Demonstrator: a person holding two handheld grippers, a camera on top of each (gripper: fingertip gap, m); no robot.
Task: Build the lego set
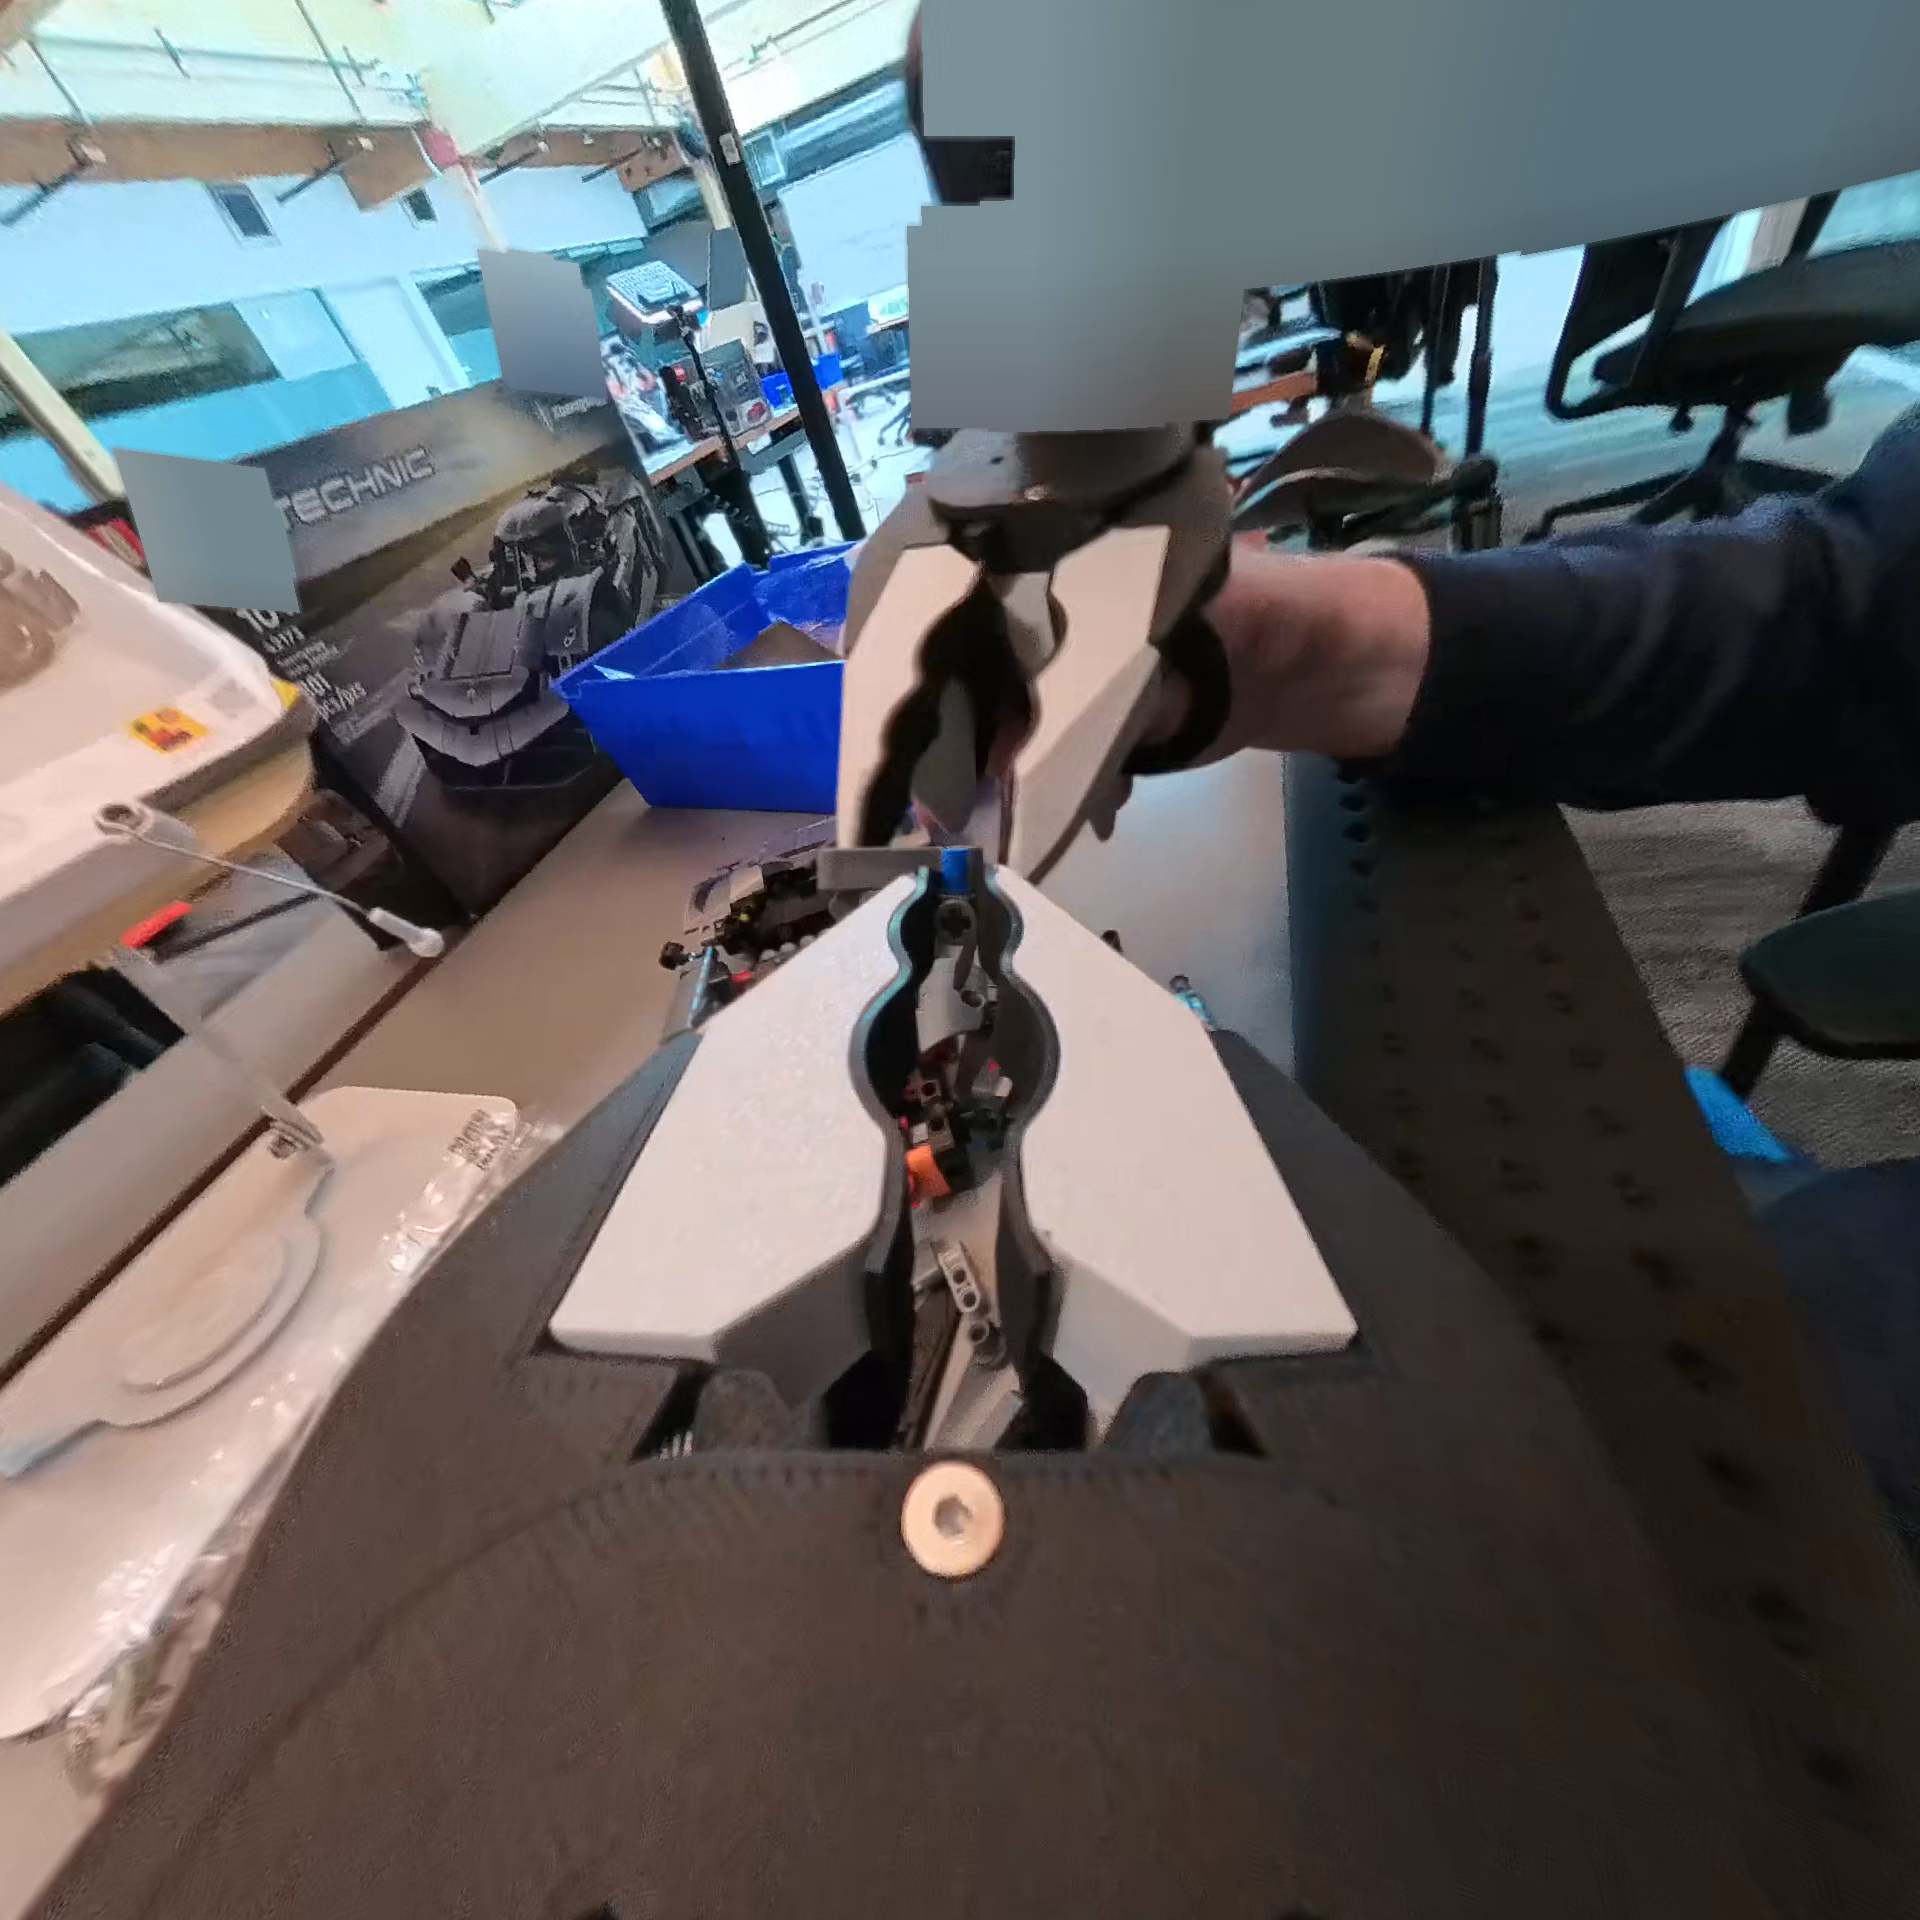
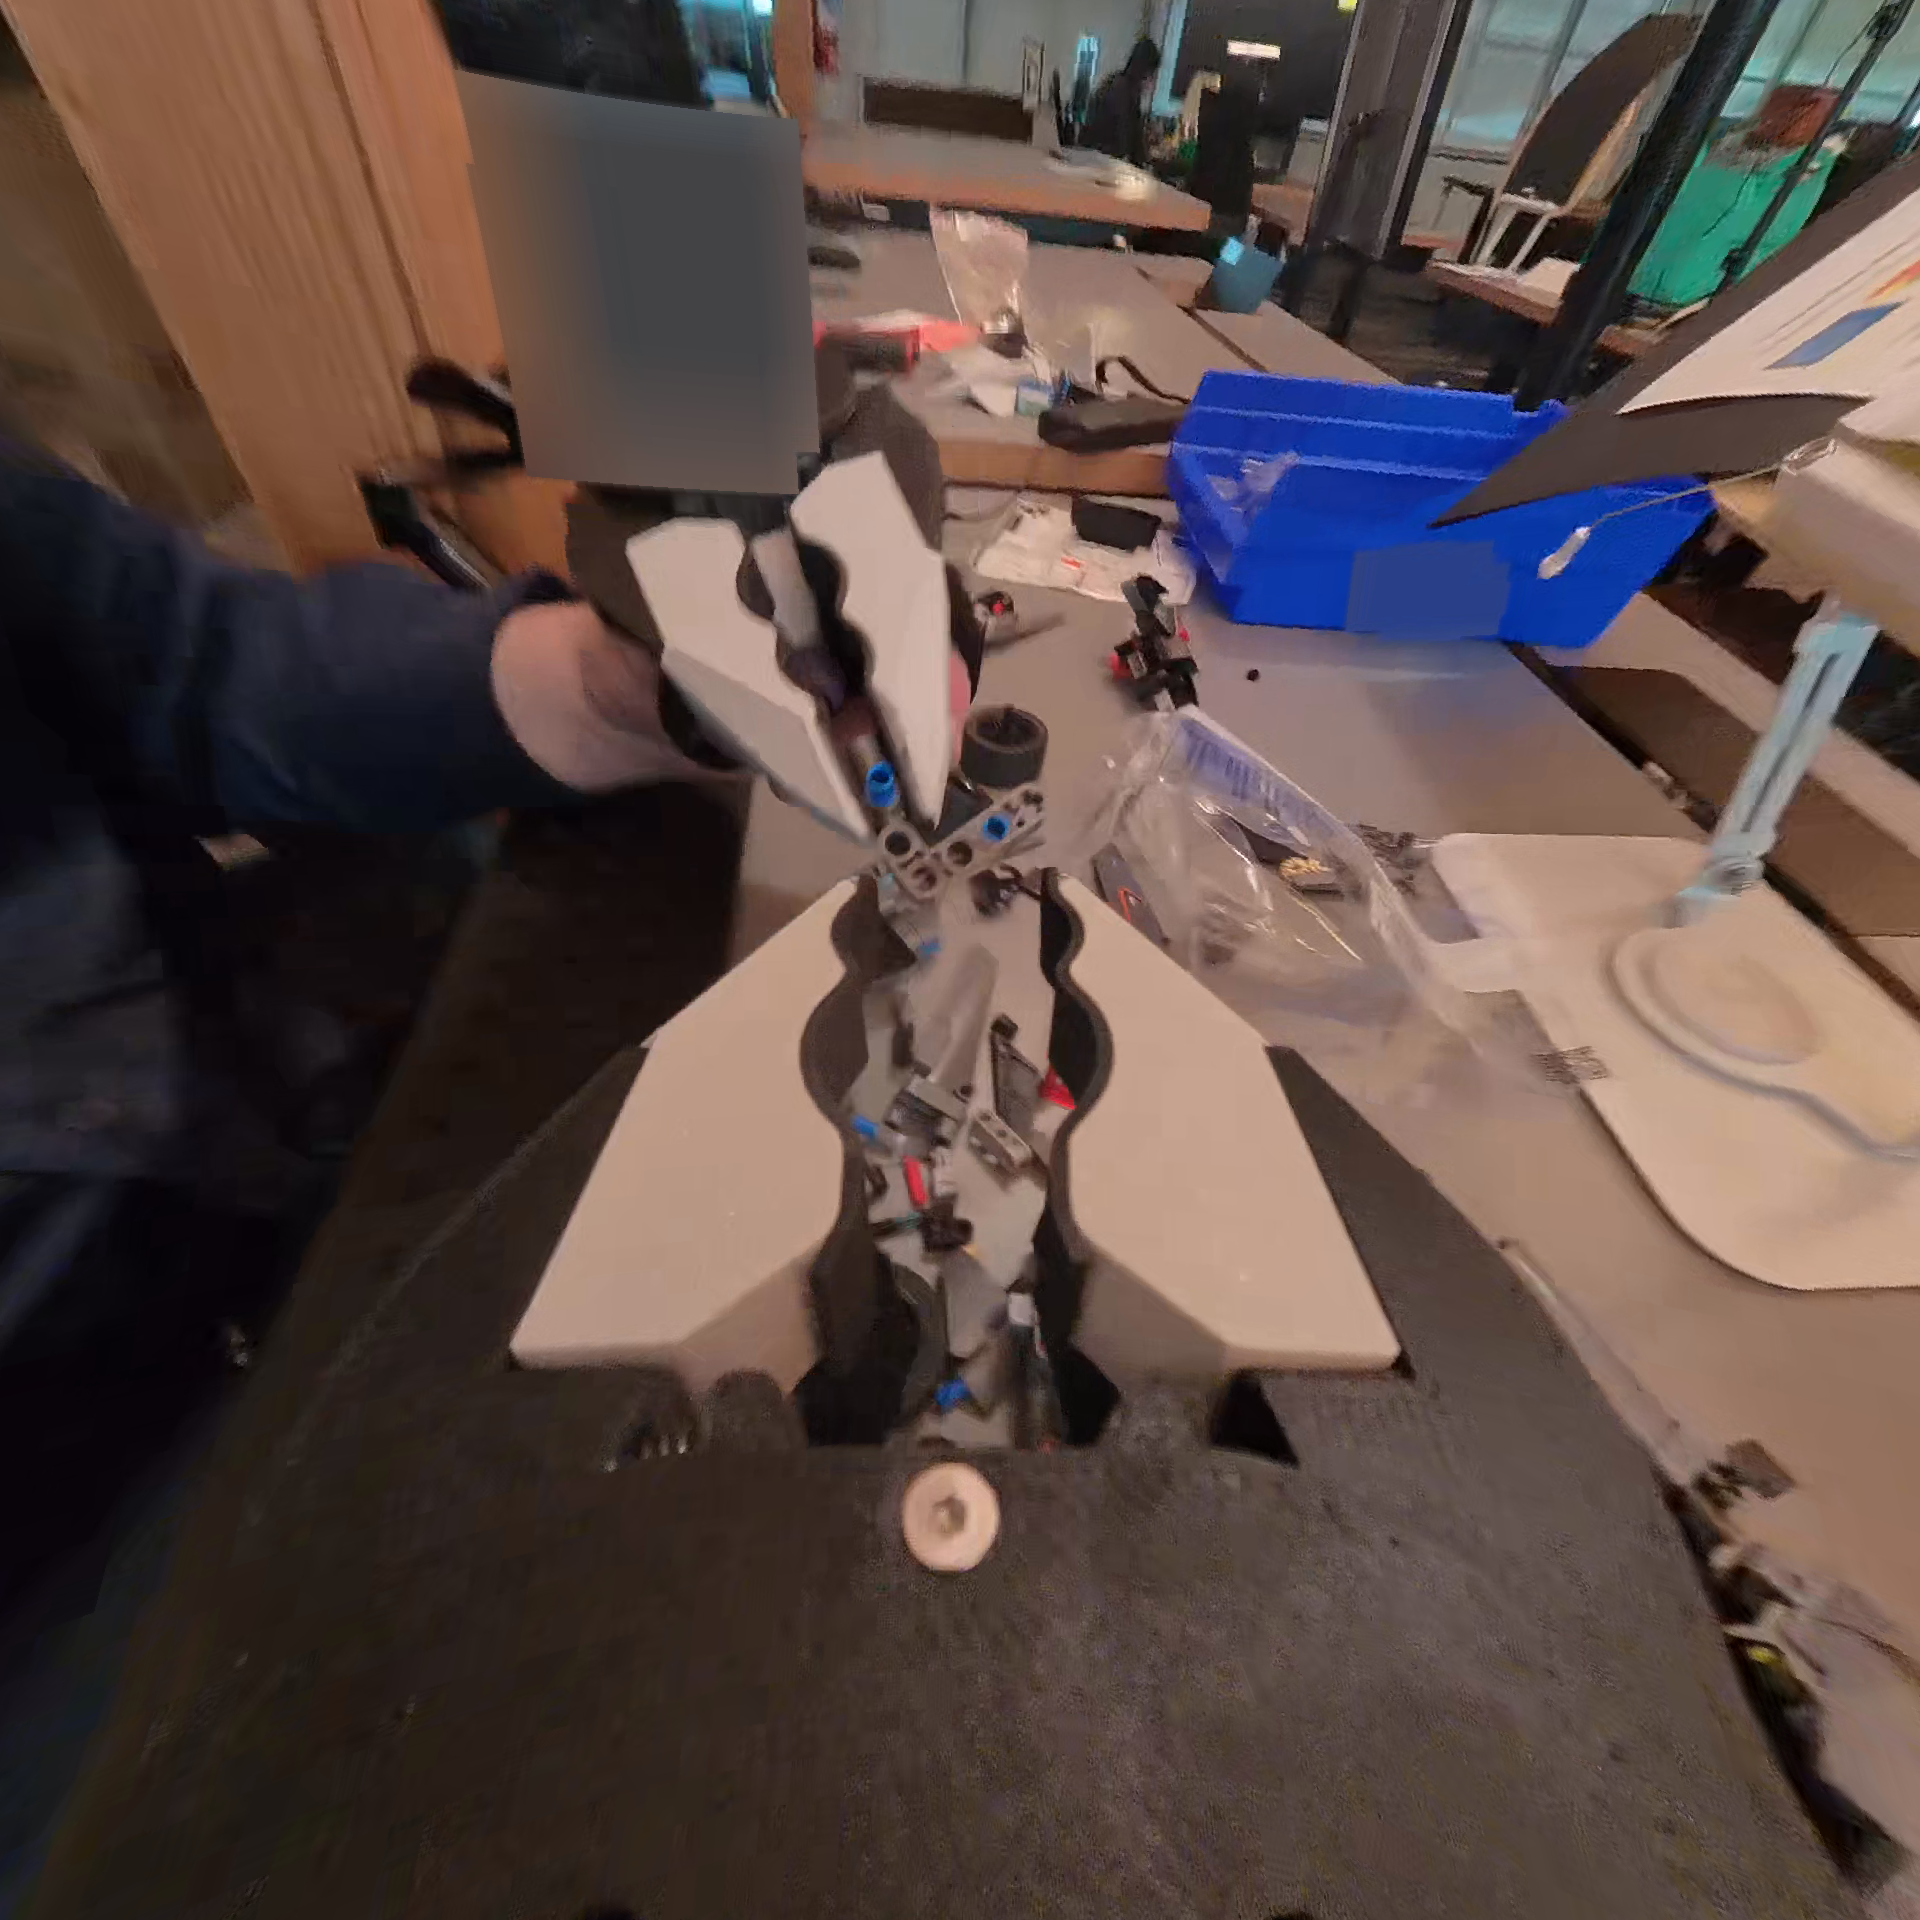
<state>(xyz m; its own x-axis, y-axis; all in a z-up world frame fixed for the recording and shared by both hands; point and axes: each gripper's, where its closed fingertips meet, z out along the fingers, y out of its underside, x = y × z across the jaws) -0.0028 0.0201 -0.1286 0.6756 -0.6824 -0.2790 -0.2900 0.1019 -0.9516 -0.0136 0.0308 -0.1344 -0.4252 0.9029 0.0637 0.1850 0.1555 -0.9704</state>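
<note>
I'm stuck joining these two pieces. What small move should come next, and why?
Probably ease the left tongs forward, pressing their blue pin into an open hole of the grey beam at the right tongs: pin and beam almost touch.

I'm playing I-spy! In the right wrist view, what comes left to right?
Person's dark blue sleeve → other white two-finger gripper → black rubber wheel → clear plastic bag → blue plastic bin.

Two wrist cameras face each other at close range, each looking along its own fingers. Both share the grey lego assembly [image 1: 878, 864] [image 2: 951, 847] at frame centre and the blue bin [image 1: 717, 707] [image 2: 1403, 499] behind.
</note>
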